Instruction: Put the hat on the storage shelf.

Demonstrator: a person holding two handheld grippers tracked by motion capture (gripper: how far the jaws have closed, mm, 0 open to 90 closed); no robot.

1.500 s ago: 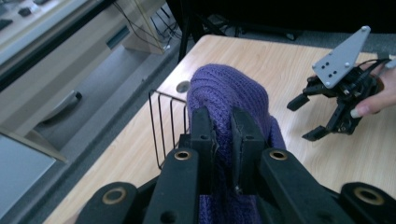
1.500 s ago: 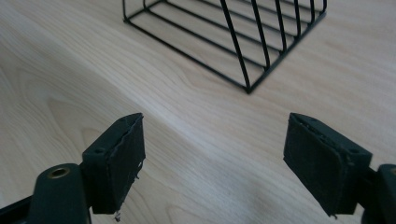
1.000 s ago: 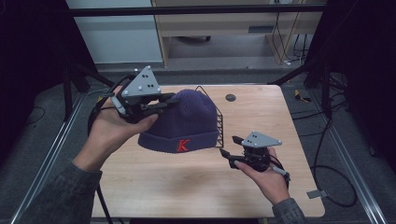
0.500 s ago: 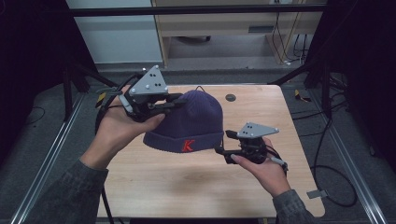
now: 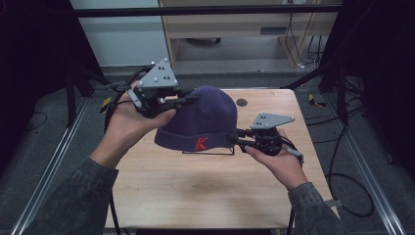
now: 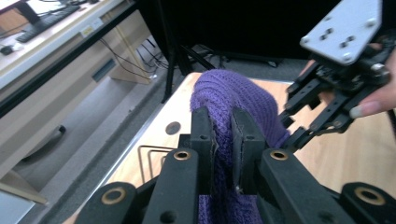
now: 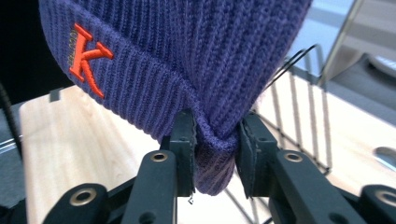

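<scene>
The purple knit hat point(image 5: 198, 120) is up off the surface point(image 5: 205, 186) now, strung between the two grippers. The left gripper point(image 5: 188, 100) has the crown end: in the left gripper view its black jaws are pinched tight on a fold of purple knit, and the rest of the hat point(image 6: 233, 100) bulges up and away just beyond the tips. From above, that gripper comes in from the hat's upper left side, held in the left hand point(image 5: 129, 125).

On the other side, the right gripper point(image 5: 234, 138) has just been closing its jaws, and the cuff is between them. In the right gripper view they are squeezed on the rolled lower edge of the hat point(image 7: 187, 60), a bunched tuck of knit caught between the pads point(image 7: 186, 140). The body of the hat rises straight above the jaws, with the orange letter K point(image 7: 88, 56) up and to the left of them. From above, this gripper comes at the hat's lower right edge, with the right hand point(image 5: 276, 159) behind it.

So the hat hangs between the two grips, crown toward the left gripper, cuff toward the right. Just under and behind the cuff stands a thin black wire rack point(image 5: 208, 152) on the surface; in the right gripper view its bars point(image 7: 299, 102) are to the right of the jaws, close behind the knit. A small dark round hole point(image 5: 241, 102) sits in the surface beyond the hat.
</scene>
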